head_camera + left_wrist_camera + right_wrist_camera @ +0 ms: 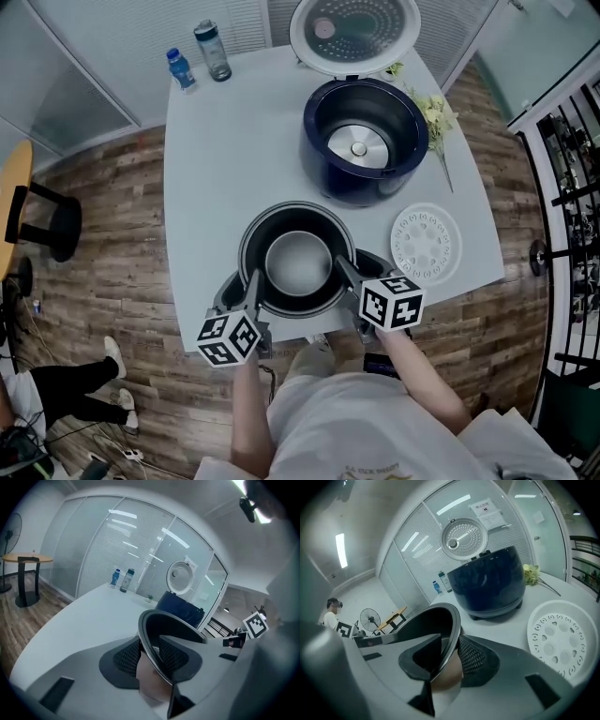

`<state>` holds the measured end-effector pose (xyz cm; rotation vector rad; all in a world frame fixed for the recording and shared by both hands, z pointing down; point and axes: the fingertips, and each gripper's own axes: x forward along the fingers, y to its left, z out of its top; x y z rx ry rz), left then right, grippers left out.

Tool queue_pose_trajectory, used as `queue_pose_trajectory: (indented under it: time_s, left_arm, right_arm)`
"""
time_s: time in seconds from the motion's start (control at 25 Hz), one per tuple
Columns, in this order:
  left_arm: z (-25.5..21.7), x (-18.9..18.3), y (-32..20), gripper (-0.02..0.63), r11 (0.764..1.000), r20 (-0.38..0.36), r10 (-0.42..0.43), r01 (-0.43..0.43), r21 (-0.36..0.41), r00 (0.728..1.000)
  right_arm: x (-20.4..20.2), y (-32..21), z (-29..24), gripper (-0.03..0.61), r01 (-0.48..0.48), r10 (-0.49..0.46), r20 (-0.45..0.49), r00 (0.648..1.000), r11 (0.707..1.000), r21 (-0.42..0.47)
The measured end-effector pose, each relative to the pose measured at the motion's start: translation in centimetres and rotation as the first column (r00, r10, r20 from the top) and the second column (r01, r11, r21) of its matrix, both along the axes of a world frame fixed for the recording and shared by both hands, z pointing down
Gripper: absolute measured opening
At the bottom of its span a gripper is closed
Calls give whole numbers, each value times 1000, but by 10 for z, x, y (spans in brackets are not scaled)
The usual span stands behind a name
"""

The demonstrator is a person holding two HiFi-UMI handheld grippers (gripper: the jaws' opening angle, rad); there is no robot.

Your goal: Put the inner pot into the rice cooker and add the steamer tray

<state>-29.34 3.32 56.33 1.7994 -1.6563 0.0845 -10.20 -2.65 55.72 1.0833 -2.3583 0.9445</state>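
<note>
- Dark metal inner pot (298,262) sits at the near edge of the desk (216,169), in front of the open rice cooker (364,141). The white steamer tray (426,242) lies just to its right.
- Left tongs (251,281) and right tongs (345,270) are each clenched on the pot's rim, on opposite sides, one pad inside and one outside.
- Judged best: raise both sides evenly, keep the rim level, lower straight into the cooker.
- Only the head view shows the cooker's bare well; only the gripper views show the pads pinching the rim.
</note>
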Motion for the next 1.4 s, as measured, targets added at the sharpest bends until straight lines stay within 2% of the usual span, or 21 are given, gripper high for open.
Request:
queue_pose_trajectory:
  time_s: [0.4,1.04,1.4]
  left_arm:
    - [-16,6,-1,115,999,-12,0,1,33,1000]
    - [-102,4,-1,110,982,31,-14,8,188,999]
    - [-152,12,-20,109,961,77,15,-36,274,997]
  right_arm:
    - [9,2,-19,117,-24,24,9,1000,999,33]
    - [9,1,-99,114,-19,0,103,995,984,177]
    - [18,-13,-142,112,-61,22,156,988,966,250]
